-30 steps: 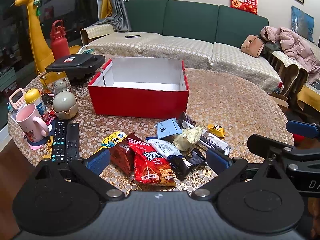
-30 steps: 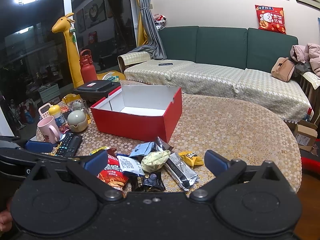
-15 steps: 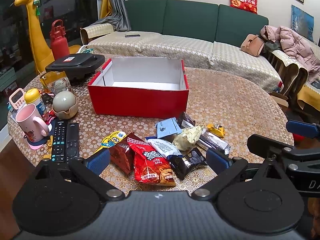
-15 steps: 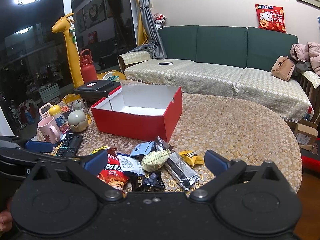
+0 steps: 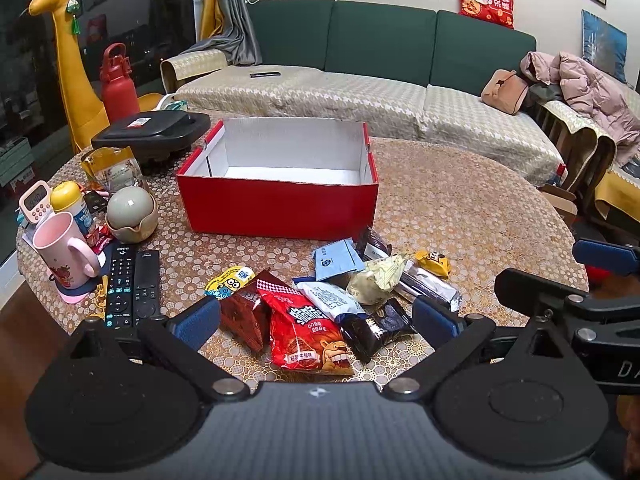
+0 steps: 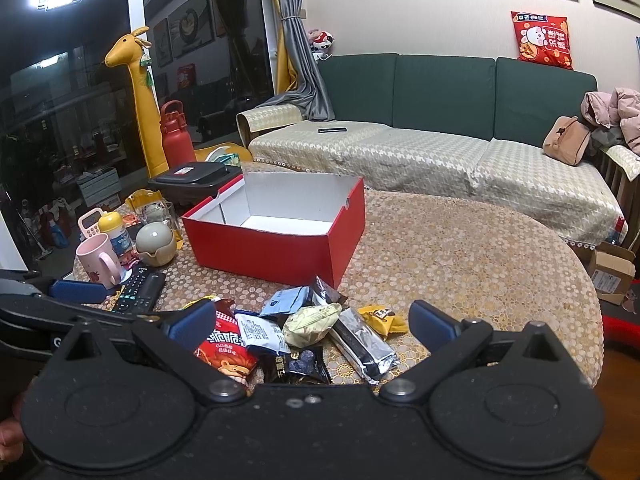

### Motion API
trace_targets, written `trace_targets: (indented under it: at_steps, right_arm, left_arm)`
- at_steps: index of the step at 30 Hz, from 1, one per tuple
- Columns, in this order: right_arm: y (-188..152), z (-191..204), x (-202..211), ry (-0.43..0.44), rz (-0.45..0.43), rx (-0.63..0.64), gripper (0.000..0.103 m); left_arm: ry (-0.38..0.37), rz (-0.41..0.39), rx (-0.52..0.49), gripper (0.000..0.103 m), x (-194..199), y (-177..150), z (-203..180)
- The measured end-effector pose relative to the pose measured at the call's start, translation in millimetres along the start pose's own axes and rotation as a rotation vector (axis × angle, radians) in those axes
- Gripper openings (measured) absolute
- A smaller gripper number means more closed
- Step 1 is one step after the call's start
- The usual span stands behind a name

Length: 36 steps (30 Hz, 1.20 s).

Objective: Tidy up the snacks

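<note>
Table [image 5: 472, 208]: round, covered in a gold flower-patterned cloth.

Red box [image 5: 280, 208]: open-topped cardboard, white inside, nothing visible in it; stands toward the far middle of the table, well apart from both grippers.

Snack pile [image 5: 336, 296]: loose packets on the cloth just in front of the box, near the table's near edge. Contents:
- red chip bag [image 5: 308, 336] with a lion print, nearest the cameras;
- dark red packet [image 5: 244, 316] beside it on the left;
- yellow cartoon packet [image 5: 230, 280] behind that;
- white-and-blue packet [image 5: 330, 298], lying partly over the red chip bag;
- black packet [image 5: 376, 328];
- pale green packet [image 5: 378, 278] on top of the heap;
- light blue packet [image 5: 336, 258];
- silver-ended bar [image 5: 428, 286];
- small yellow sweet [image 5: 434, 260], slightly apart at the right;
- a dark wrapper behind, mostly hidden, kind uncertain.

Left gripper [image 5: 316, 320]: blue-padded fingers spread wide, hovering low over the near side of the pile, holding nothing.

Right gripper [image 6: 312, 322]: fingers likewise spread wide, above the same pile, holding nothing; also seen at the right edge of the left wrist view.

Table clutter, left side: pink mug [image 5: 66, 250], two remote controls [image 5: 132, 284], round grey-green pot [image 5: 132, 214], yellow-capped bottle [image 5: 72, 204], small timer [image 5: 35, 202], black appliance [image 5: 154, 130].

Background: green sofa [image 5: 380, 40], yellow giraffe figure [image 5: 76, 64], red flask [image 5: 118, 88].
</note>
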State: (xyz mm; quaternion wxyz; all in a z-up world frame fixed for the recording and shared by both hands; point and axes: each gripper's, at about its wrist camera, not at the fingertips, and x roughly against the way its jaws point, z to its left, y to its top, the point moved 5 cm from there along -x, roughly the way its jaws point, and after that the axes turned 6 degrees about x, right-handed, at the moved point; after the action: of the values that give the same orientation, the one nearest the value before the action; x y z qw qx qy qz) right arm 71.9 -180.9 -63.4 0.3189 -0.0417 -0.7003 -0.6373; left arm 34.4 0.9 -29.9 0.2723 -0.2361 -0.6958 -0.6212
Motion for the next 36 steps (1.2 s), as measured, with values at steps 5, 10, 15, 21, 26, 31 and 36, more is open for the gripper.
trace_targets:
  at_steps: [5, 10, 15, 21, 26, 31, 36]
  right_arm:
    - [1.2, 0.8, 1.1, 0.000, -0.003, 0.003, 0.103]
    - [1.9, 0.9, 1.6, 0.000, -0.003, 0.004, 0.103]
    - [1.8, 1.3, 1.9, 0.001, -0.005, 0.004, 0.103]
    - [2.8, 3.5, 2.2, 0.003, -0.007, 0.011, 0.103]
    - [-1.0, 6.5, -3.1, 0.012, 0.003, 0.033, 0.103]
    - [-4.8, -1.1, -16.4, -0.001, 0.029, 0.034, 0.103]
    - [-14.7, -18.4, -42.2, -0.041, 0.097, 0.037, 0.101]
  left_arm:
    - [-0.002, -0.001, 0.001, 0.103, 0.3, 0.2, -0.3]
    - [-0.006, 0.002, 0.004, 0.103, 1.0, 0.3, -0.2]
    - [-0.011, 0.003, 0.009, 0.103, 2.6, -1.0, 1.5]
    - [-0.019, 0.005, 0.015, 0.103, 1.0, -2.4, 2.8]
    - [-0.034, 0.016, 0.034, 0.103, -6.1, -4.0, 9.1]
    - [-0.039, 0.053, 0.078, 0.103, -23.6, -7.2, 30.9]
    - [-0.041, 0.105, 0.124, 0.103, -46.4, -9.7, 52.6]
